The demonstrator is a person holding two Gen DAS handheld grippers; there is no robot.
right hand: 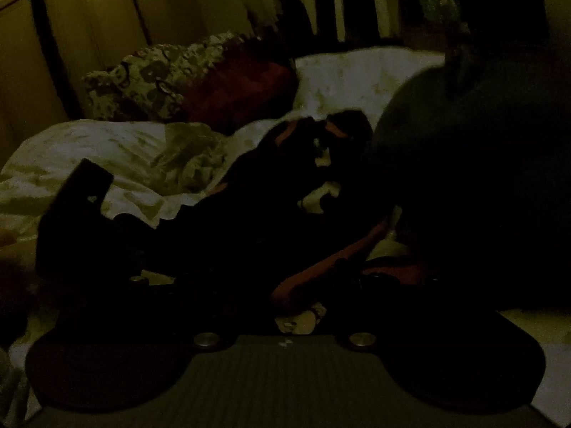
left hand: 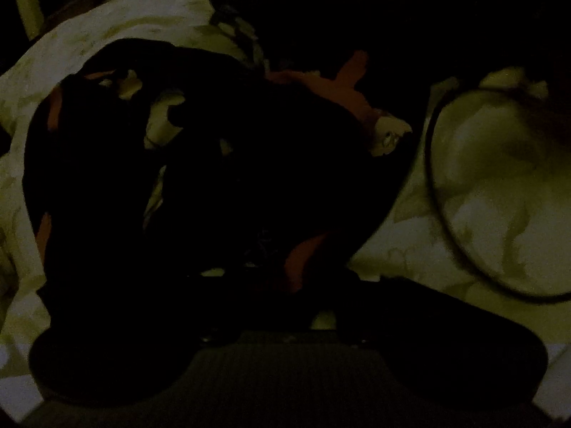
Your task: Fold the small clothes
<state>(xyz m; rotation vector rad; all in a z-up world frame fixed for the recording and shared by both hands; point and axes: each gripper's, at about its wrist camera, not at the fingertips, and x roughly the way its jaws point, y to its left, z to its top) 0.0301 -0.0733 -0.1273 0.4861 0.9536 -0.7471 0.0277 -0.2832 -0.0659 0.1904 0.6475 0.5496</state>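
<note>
- The light is very dim, so much stays hidden.
- A dark garment [left hand: 200, 164] with orange-red strips and pale patches lies crumpled on a pale patterned sheet [left hand: 117, 25] — directly ahead of the left gripper [left hand: 271, 278] and reaching its near end.
- The left gripper's fingers merge with the black cloth; how far apart they stand cannot be told.
- In the right wrist view the same garment [right hand: 285, 185] lies ahead of the right gripper [right hand: 285, 306], an orange strip at its tips — whether it is pinched cannot be told.
- A thin dark cable [left hand: 439, 199] loops over the sheet at right.
- A floral pillow [right hand: 153, 78] sits far left.
</note>
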